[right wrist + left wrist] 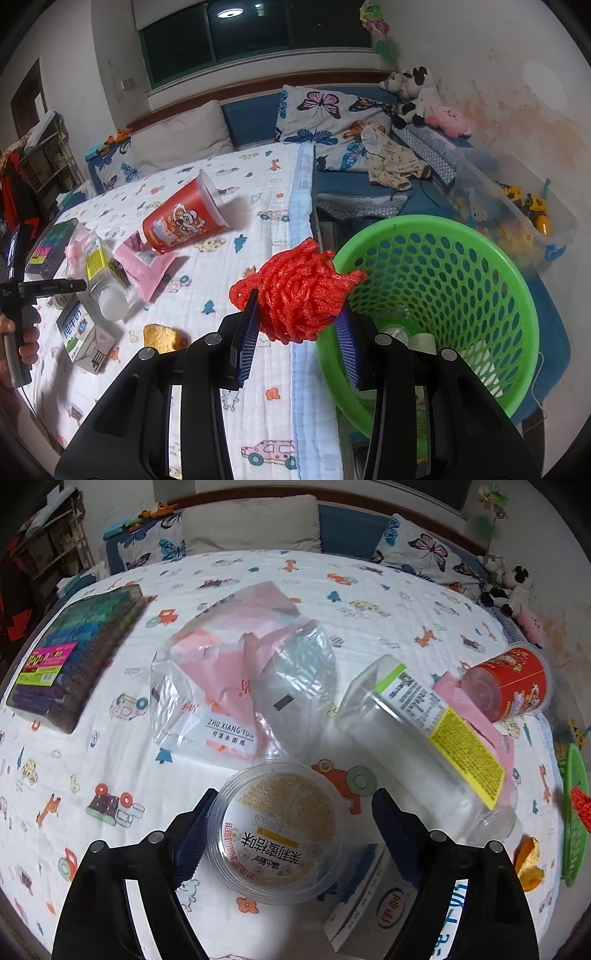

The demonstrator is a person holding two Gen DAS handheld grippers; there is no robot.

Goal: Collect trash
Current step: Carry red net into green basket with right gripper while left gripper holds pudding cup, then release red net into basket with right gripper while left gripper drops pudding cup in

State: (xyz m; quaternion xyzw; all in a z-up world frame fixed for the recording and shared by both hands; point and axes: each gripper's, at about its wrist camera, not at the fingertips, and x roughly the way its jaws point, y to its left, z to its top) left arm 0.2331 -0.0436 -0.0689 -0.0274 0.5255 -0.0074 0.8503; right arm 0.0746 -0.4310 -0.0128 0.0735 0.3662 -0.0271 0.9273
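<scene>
My left gripper point(291, 814) is open over the bed, its jaws either side of a clear round lidded tub point(279, 832); the left finger touches it, the right stands apart. Beyond lie a clear and pink plastic bag point(236, 679), a clear bottle point(424, 734), a pink wrapper point(469, 705) and a red cup point(511, 681). My right gripper point(301, 321) is shut on a red foam net point(299, 288), held in the air at the near rim of the green basket point(480, 266), which holds some trash.
A milk carton point(373, 897) and a yellow crumpled wrapper point(530, 864) lie by the left gripper. A marker set point(74, 653) lies far left. Pillows point(325, 110), plush toys point(417, 96) and a clear toy bin point(517, 206) are behind the basket.
</scene>
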